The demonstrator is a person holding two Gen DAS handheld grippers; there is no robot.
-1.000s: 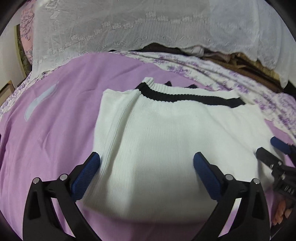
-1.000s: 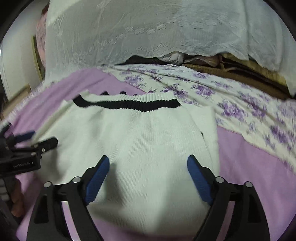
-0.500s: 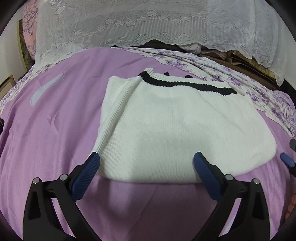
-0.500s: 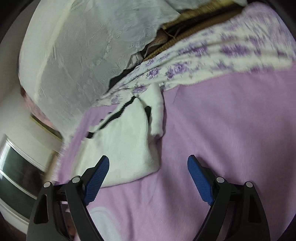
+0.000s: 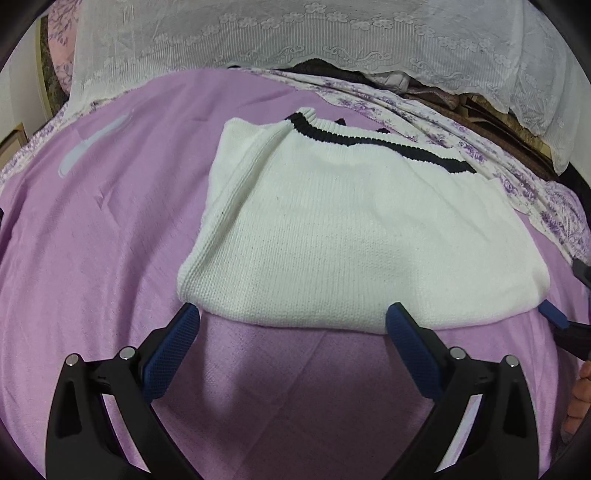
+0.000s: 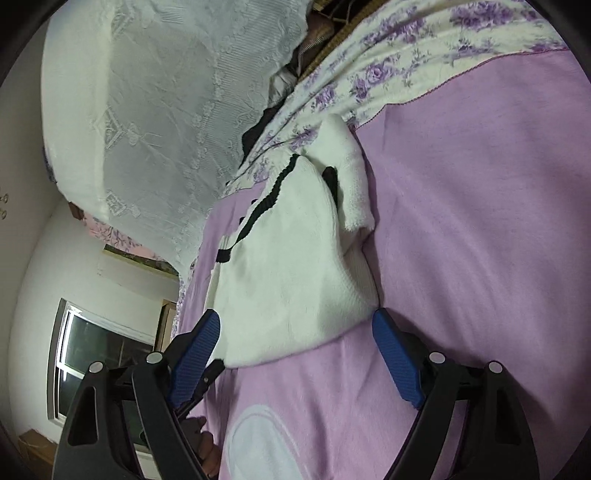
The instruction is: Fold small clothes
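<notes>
At the bottom of the left wrist view, the left gripper (image 5: 291, 325) stands with its jaws wide apart and nothing between them; its blue pads sit just before the near folded edge of the white sweater (image 5: 351, 236) without pressing on it. The right gripper (image 6: 295, 336) is rolled to one side in its own view; its jaws have just been closing a little, yet they are released, and the near corner of the sweater lies between the pads with no grip visible.

Further up, the sweater rests folded on the purple blanket (image 5: 110, 240), in the middle of the left view; its black collar band (image 5: 369, 138) runs along the far edge. One sleeve (image 6: 351, 184) is turned over the body in the upper centre of the right view.

Beyond it lie the floral sheet (image 5: 517, 184) and the lace cover (image 5: 295, 33).

As a judgement, the risk is a shallow pinch; if the pads take only the top layer, the fold may open and the sleeve may slide out; the soft blanket could also be caught together with the knit.
</notes>
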